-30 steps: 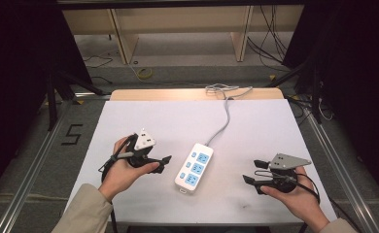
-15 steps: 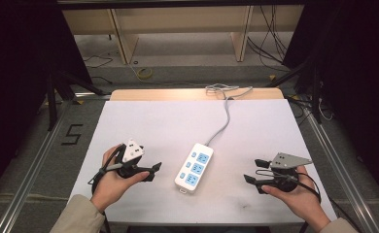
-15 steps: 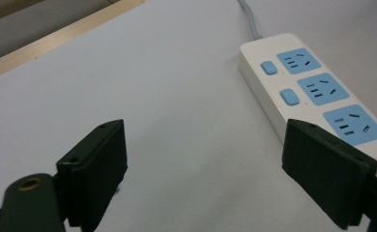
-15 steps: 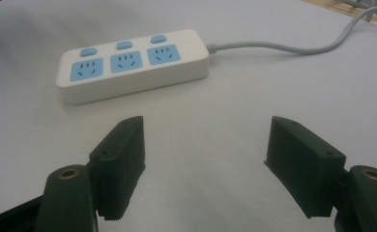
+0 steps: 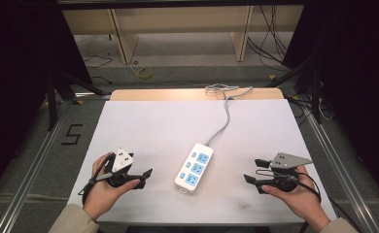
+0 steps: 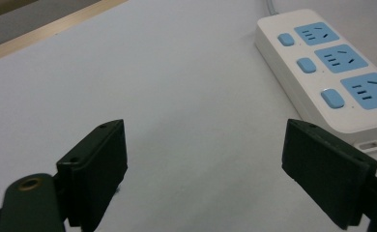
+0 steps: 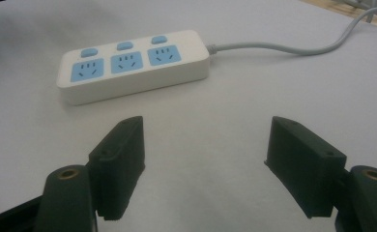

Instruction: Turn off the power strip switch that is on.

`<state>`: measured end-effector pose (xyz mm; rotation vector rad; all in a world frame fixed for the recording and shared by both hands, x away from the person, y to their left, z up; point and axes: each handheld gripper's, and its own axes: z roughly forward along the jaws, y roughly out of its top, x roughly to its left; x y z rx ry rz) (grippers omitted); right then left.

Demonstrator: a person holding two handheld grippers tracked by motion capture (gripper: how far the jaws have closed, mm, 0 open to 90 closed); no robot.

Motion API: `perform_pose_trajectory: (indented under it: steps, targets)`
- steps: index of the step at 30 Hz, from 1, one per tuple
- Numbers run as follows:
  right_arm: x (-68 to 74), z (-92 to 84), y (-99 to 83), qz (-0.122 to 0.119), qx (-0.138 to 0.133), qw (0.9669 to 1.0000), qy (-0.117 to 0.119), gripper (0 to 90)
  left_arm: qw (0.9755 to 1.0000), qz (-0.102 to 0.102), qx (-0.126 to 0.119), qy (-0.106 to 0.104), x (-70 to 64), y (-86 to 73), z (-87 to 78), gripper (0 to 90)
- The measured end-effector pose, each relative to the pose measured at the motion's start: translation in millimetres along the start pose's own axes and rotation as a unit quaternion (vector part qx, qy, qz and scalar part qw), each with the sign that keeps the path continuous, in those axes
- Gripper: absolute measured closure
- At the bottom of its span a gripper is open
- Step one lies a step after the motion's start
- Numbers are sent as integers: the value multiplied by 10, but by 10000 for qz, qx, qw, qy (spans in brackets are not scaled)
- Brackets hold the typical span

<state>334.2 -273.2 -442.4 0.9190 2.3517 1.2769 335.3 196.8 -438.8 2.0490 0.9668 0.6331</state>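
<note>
high: overhead, far | gripper views: low, near | shared: power strip [image 5: 194, 168]

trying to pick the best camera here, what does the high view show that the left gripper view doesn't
High view alone: the person's hands, the right gripper, the cable's run to the table's far edge, and the floor beyond. Left gripper view alone: a close look between the left gripper's fingers, spread apart over bare table. Both share the white power strip with its three blue sockets, and the white table.

My grippers: black jaws, brass-coloured pivot screws, trailing black cables; right gripper [image 5: 253, 171] carries a grey three-cornered plate; beige sleeves.
</note>
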Motion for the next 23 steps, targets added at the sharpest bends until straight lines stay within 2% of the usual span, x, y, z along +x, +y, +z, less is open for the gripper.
perform_pose_trajectory:
  steps: [23]
  targets:
    - [3, 0, 9, -16, -23, 10000, -13, 295, 10000, 8, -14, 89, -9, -12, 42, 159]
